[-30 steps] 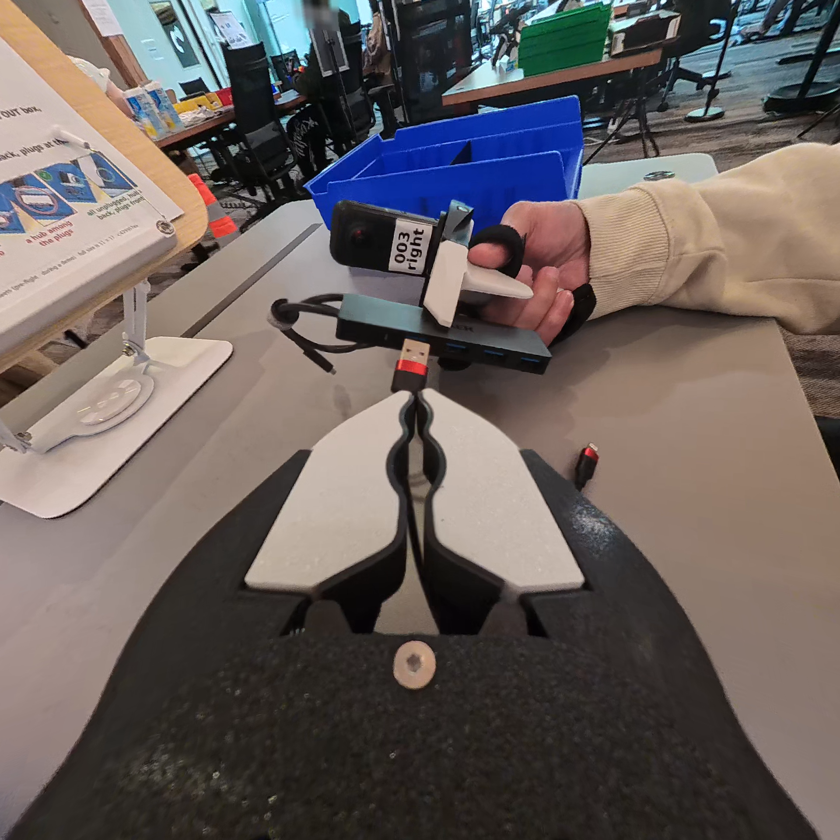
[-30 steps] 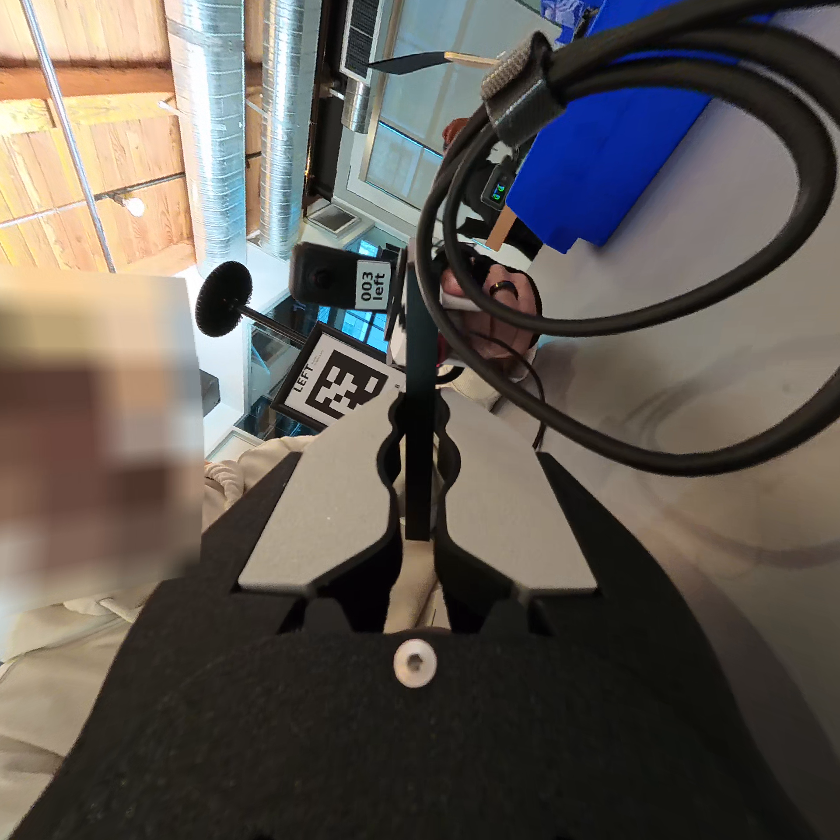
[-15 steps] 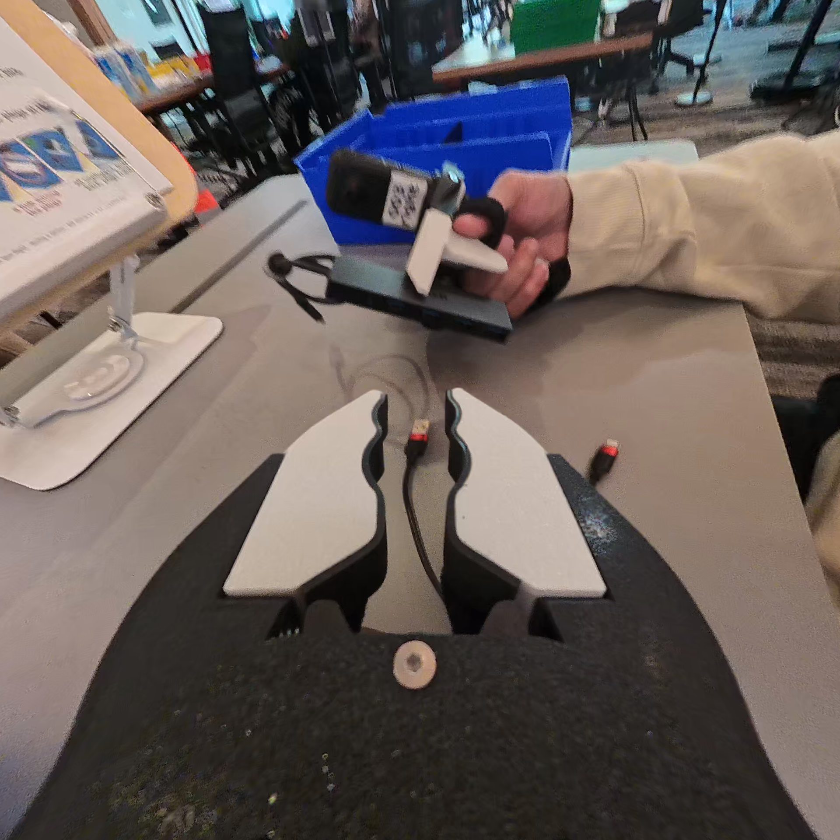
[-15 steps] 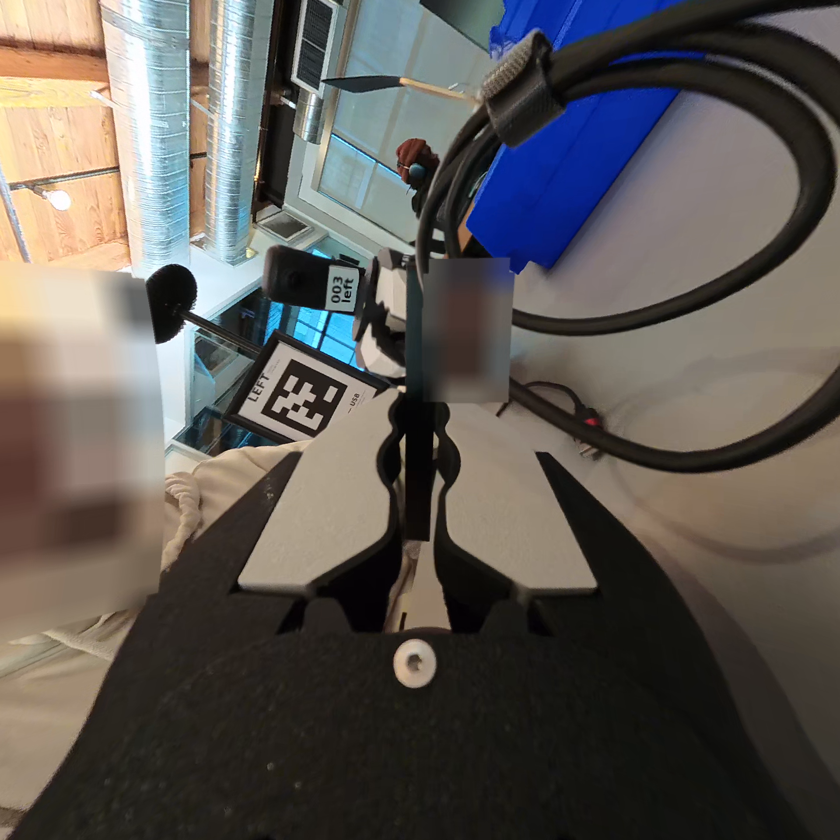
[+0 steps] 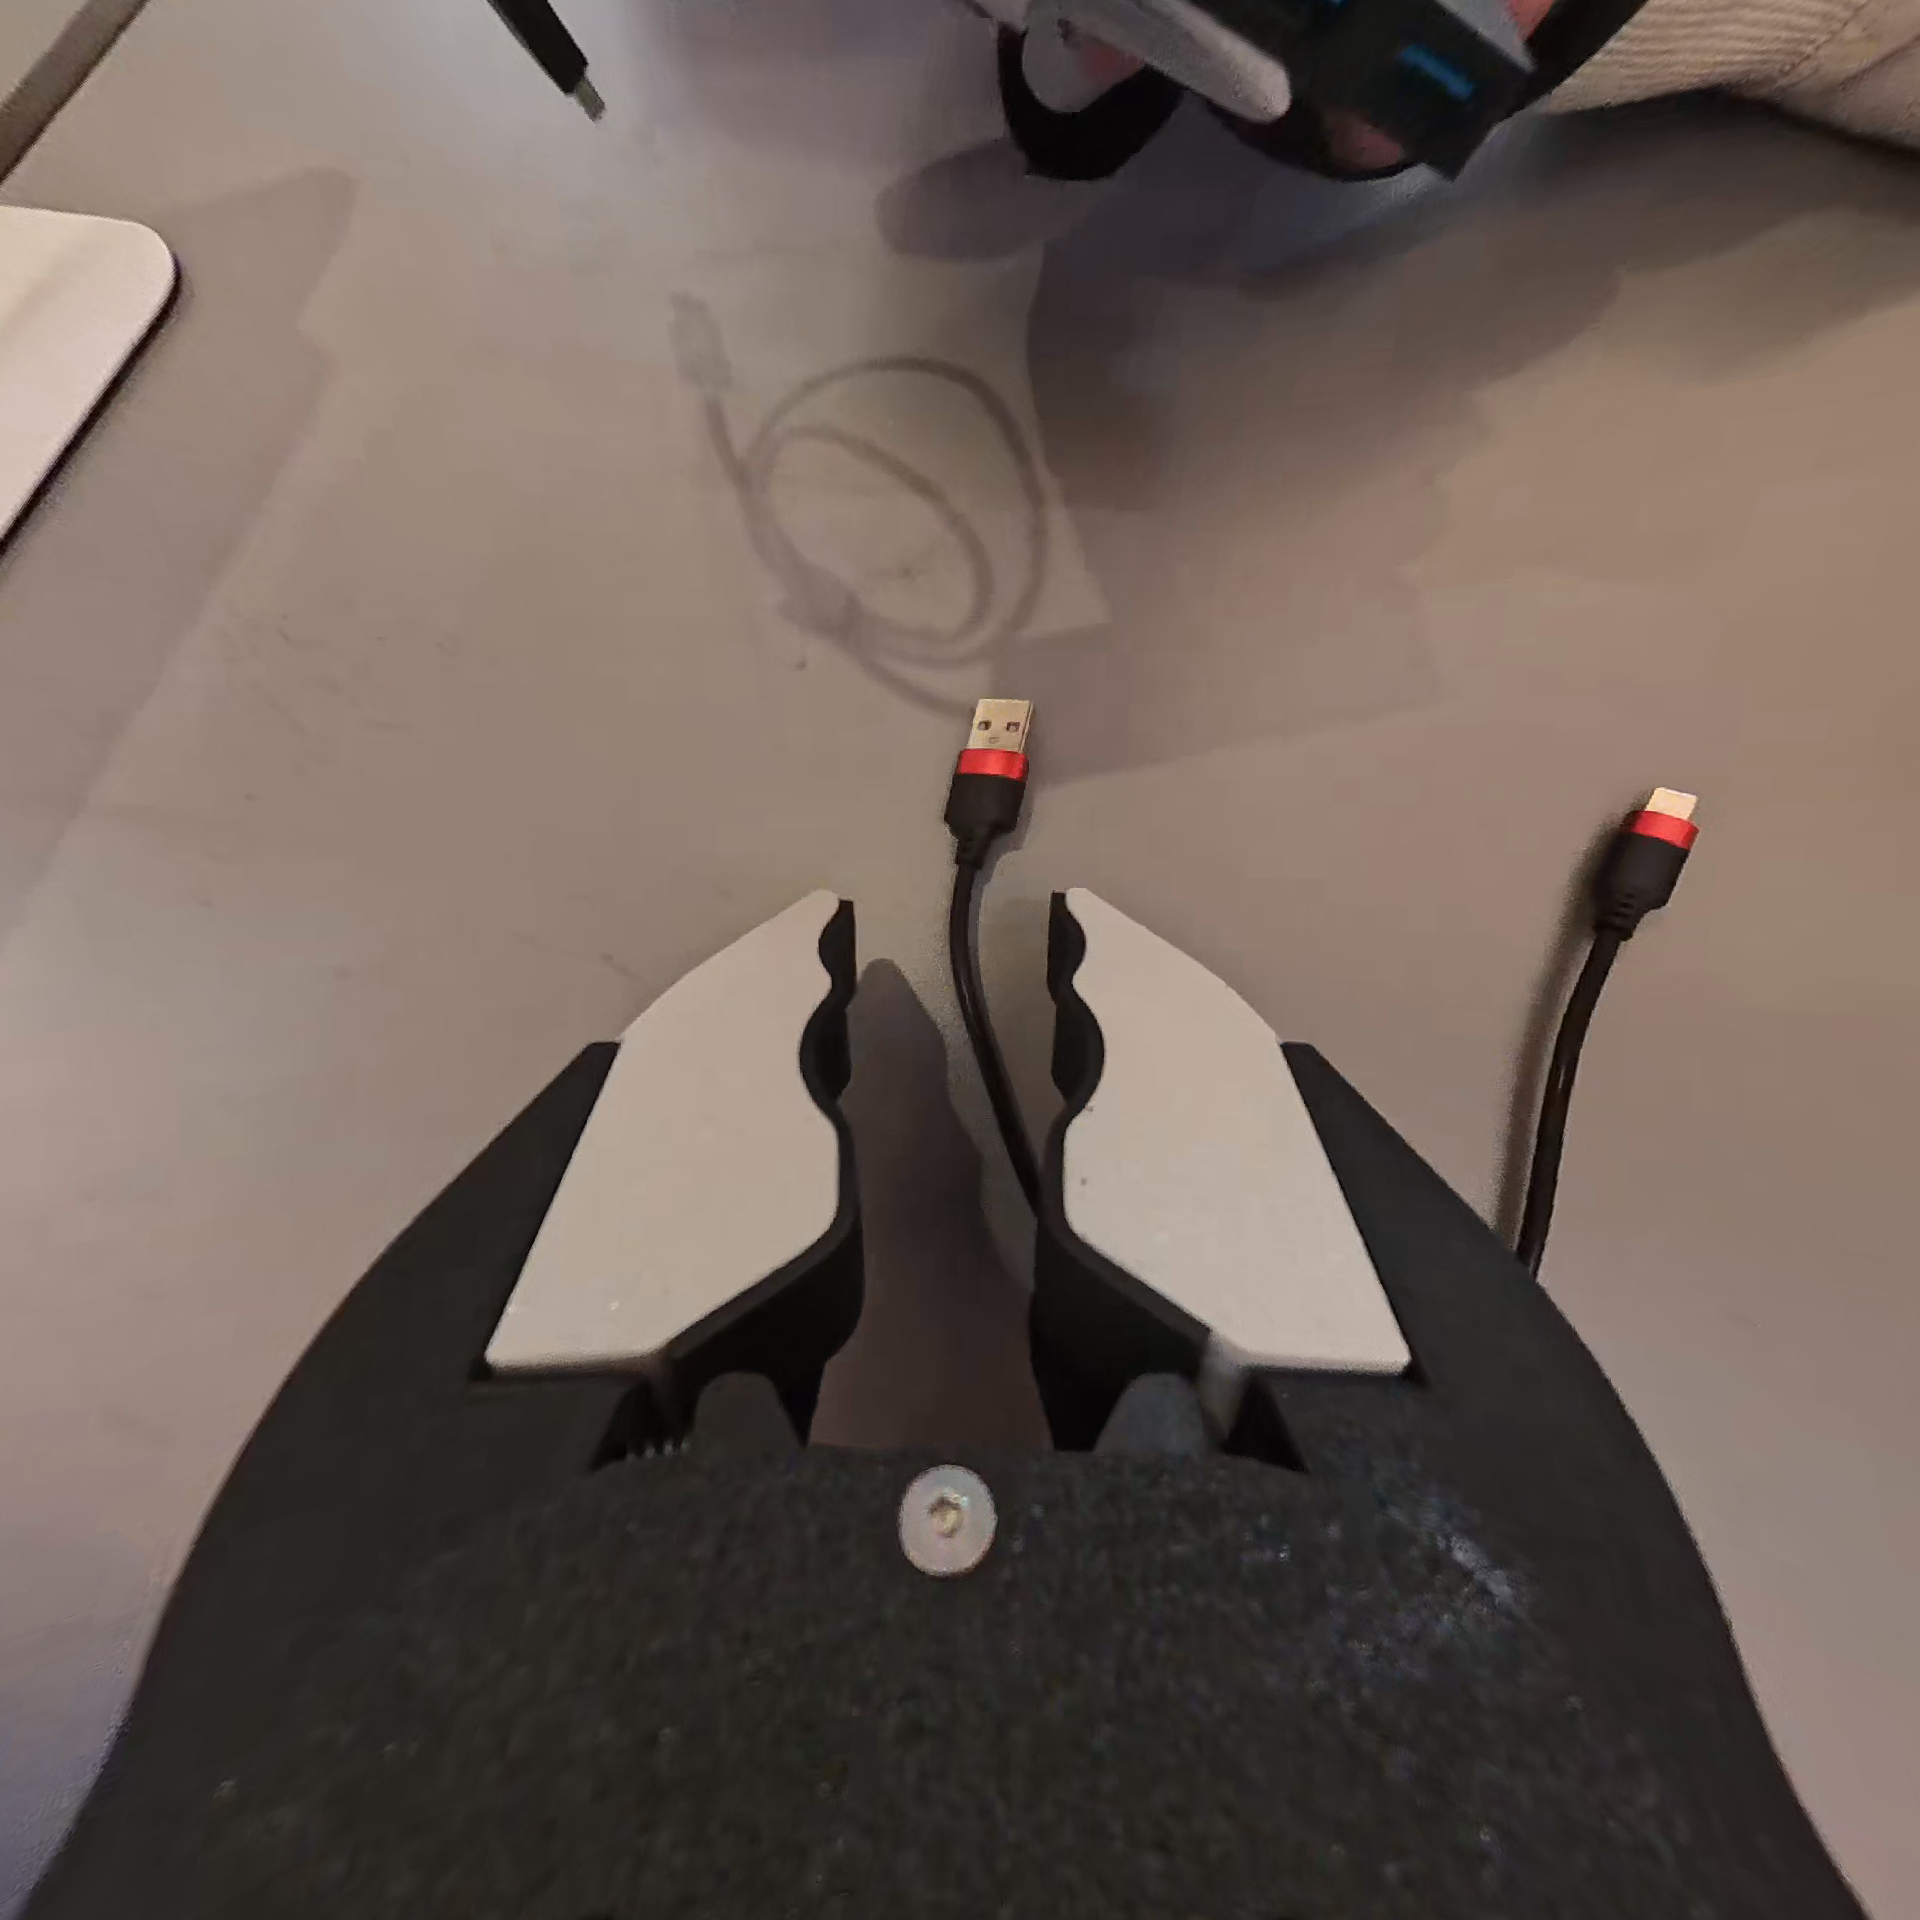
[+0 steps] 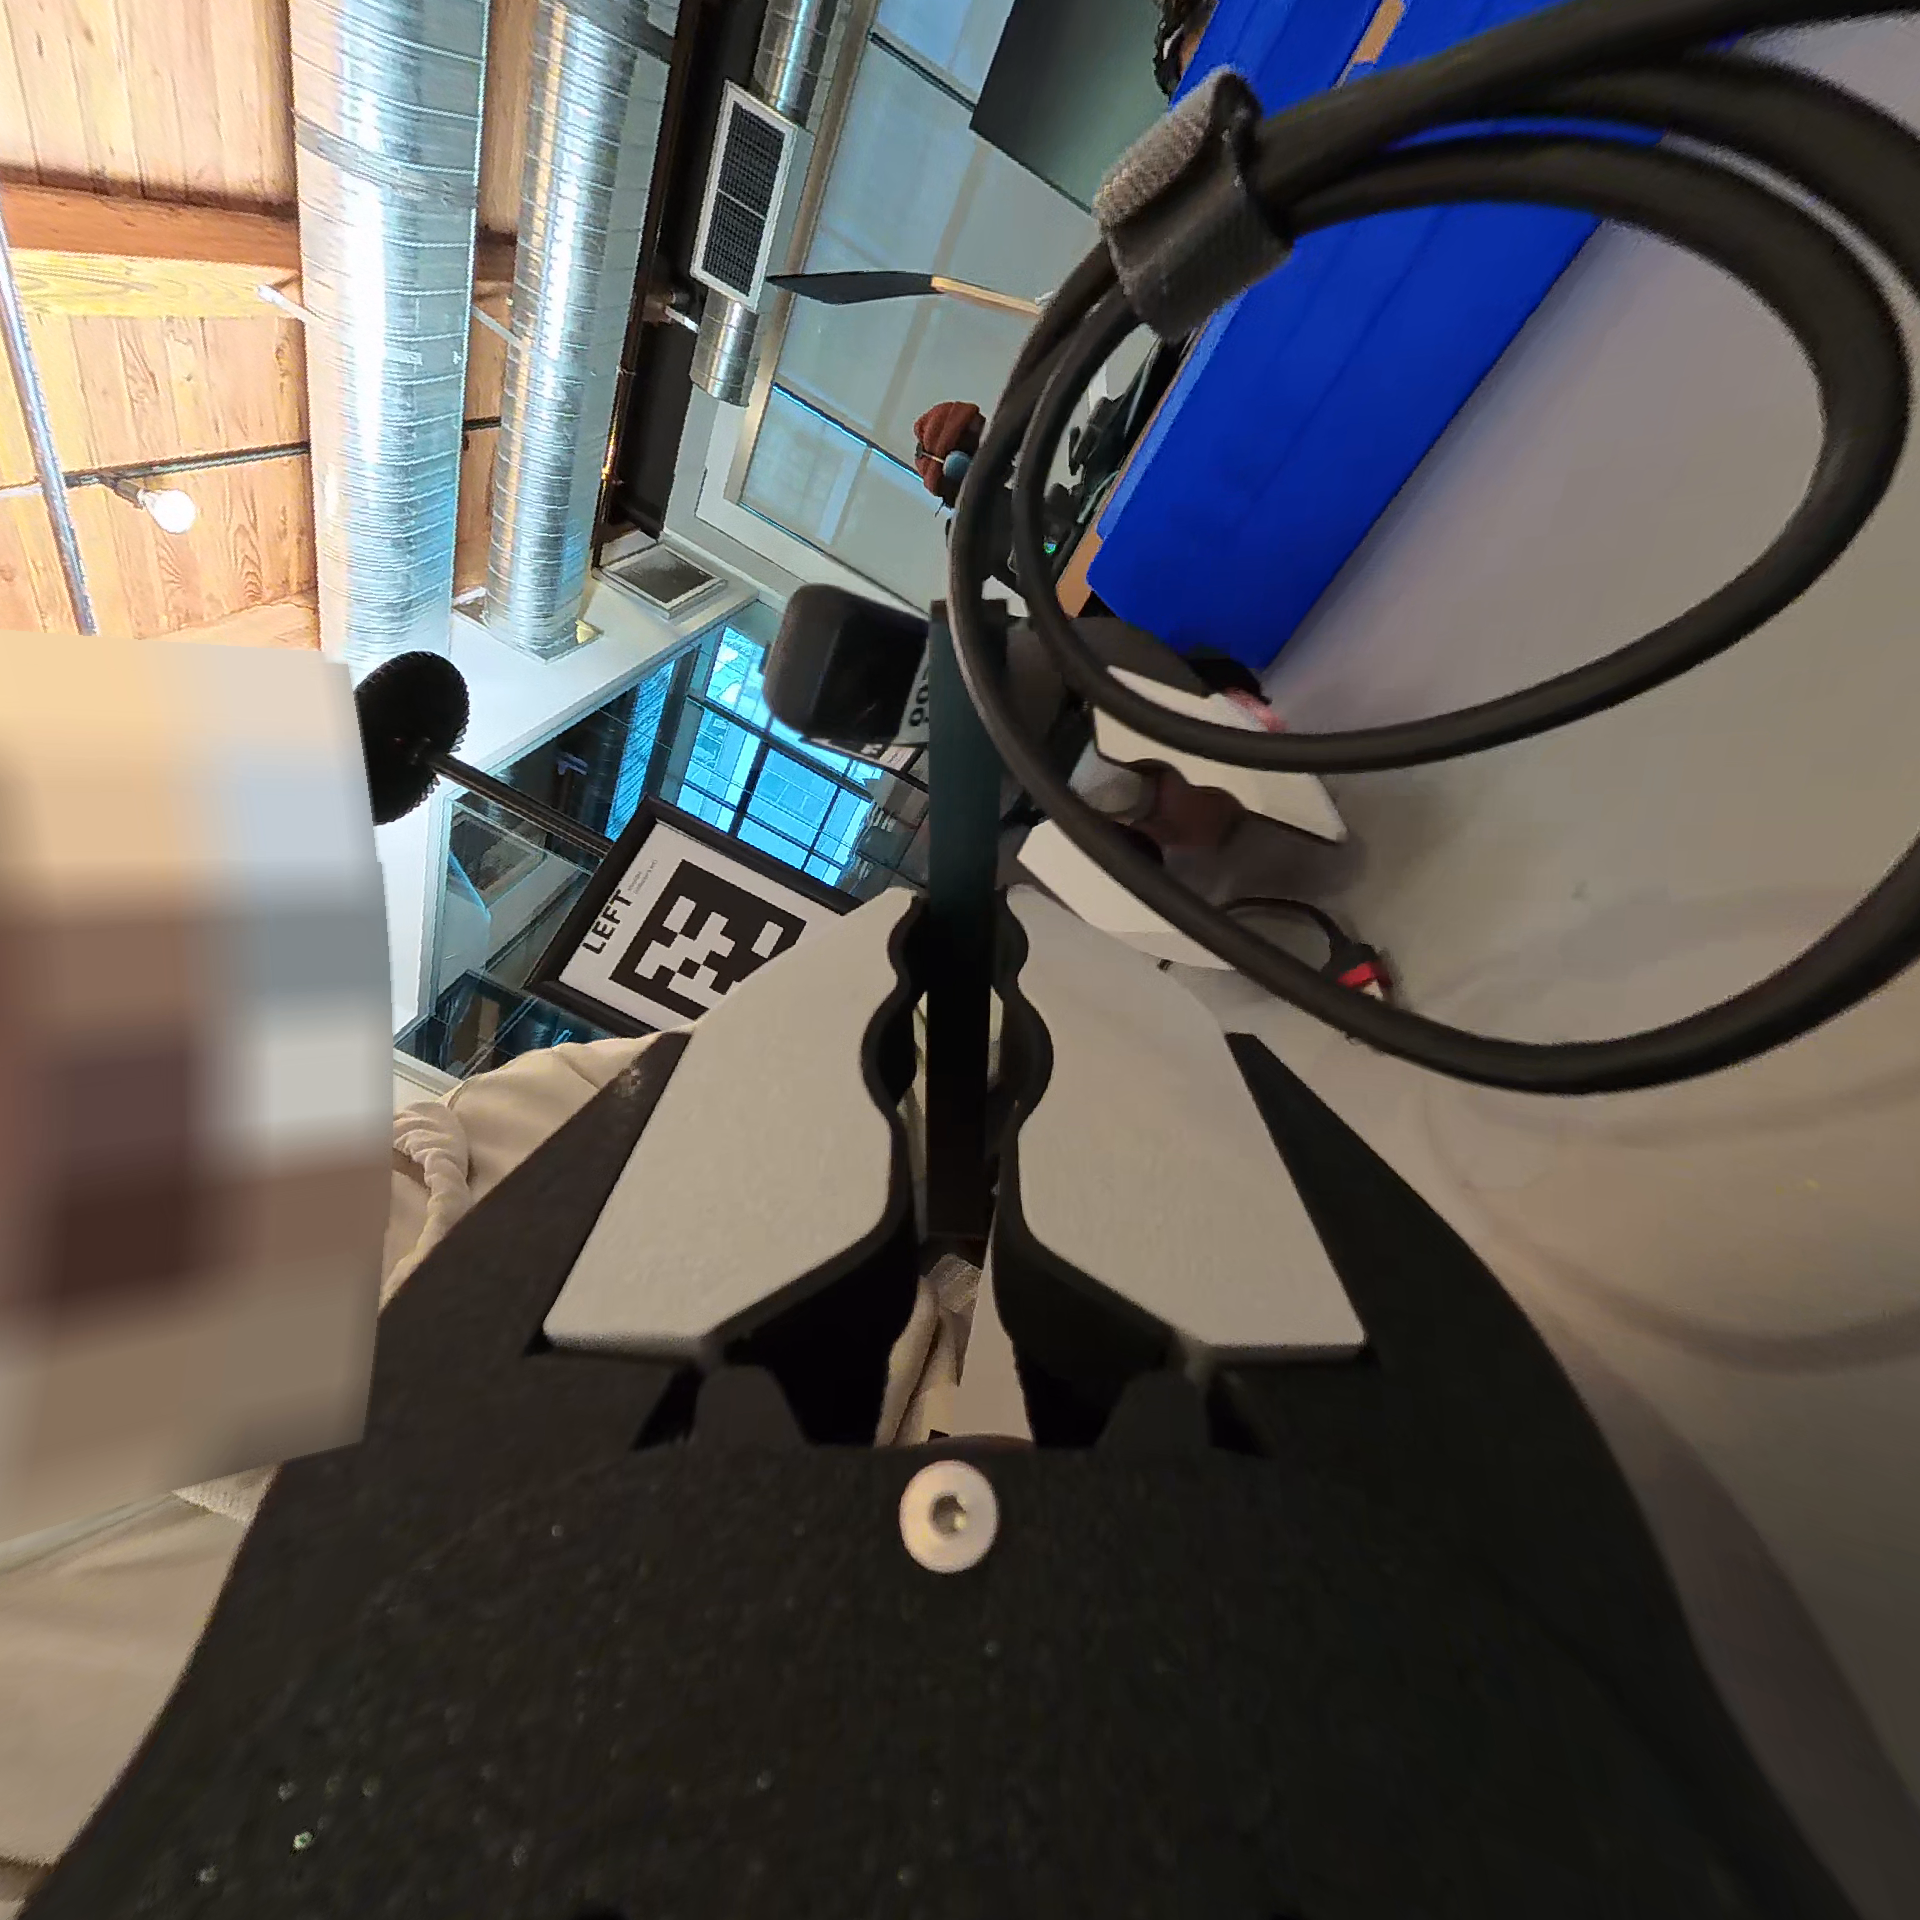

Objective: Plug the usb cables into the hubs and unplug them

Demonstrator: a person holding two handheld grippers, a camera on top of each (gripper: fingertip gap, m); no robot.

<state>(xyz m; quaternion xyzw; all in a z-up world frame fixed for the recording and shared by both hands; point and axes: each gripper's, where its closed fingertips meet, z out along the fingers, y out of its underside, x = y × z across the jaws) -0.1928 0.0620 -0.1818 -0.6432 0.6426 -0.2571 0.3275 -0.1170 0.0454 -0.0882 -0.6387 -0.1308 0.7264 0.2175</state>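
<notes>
- Left claw [image 5: 951,909]: two pale grey, matte fingers with wavy inner edges on a grainy black body, spread apart and tilted down toward the smooth grey table [image 5: 364,727], pinching nothing.
- USB cable [image 5: 982,997]: thin black cord running up through the gap between the fingers; its plug [image 5: 992,774], bare metal tip with a red band, lies flat on the table just past the fingertips, centre of the frame.
- Second plug [image 5: 1652,852], same red band, lies at right, well apart.
- Right claw [image 6: 956,935]: pressed together on the hub [image 6: 961,935], a slim, dark, flat bar seen edge-on, standing up the centre of the frame.
- Hub cord [image 6: 1558,727]: thick, glossy black, looped at upper right, bound by a fabric strap [image 6: 1184,197].
- Blue bin [image 6: 1351,364]: hard plastic, upper right.
</notes>
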